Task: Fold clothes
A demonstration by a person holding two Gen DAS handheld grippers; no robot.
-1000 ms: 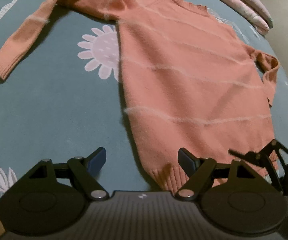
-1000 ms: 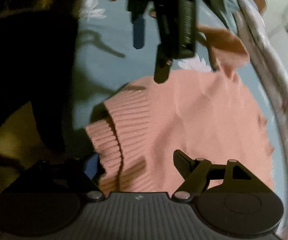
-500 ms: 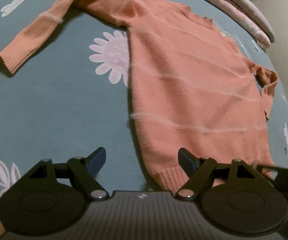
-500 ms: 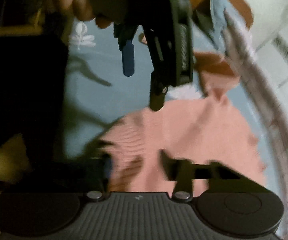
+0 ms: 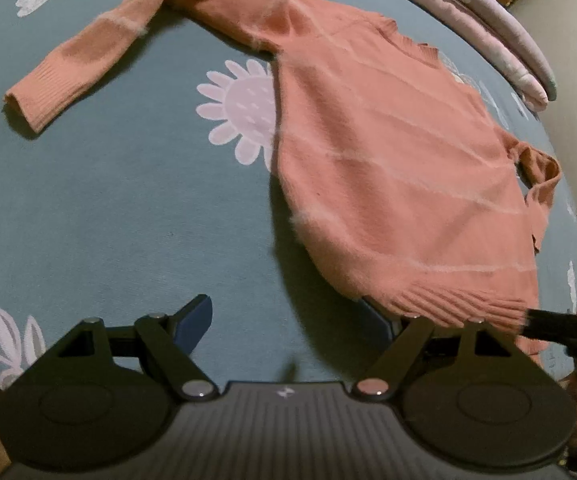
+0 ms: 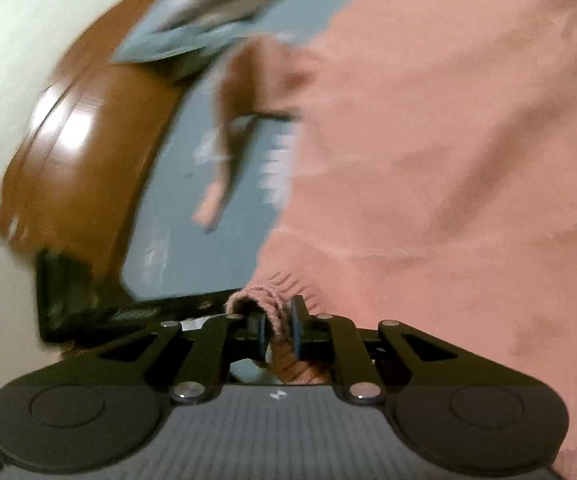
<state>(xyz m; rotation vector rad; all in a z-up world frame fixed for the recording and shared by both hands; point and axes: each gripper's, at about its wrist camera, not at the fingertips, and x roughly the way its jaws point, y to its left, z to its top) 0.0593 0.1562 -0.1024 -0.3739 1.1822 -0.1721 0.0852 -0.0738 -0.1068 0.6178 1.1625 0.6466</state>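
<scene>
We have barely begun: the salmon-pink striped knitted sweater [image 5: 388,168] lies spread on the blue flower-print bed sheet [image 5: 108,208], unfolded; our right gripper [image 6: 278,326] has its fingers clamped on the ribbed hem, left gripper [image 5: 292,316] fingers apart

pink sweater [image 5: 388,168] on blue bedsheet [image 5: 108,208]

The sweater [image 5: 388,168] is pink-orange and fuzzy, with thin pale stripes across it. It lies spread out flat on a blue sheet [image 5: 108,208] with white flowers on it. One long sleeve [image 5: 88,56] stretches out to the far left. The other sleeve [image 5: 540,176] is bunched up on the right. Its ribbed bottom edge [image 5: 456,300] is near, lifted a little at the right corner.
</scene>
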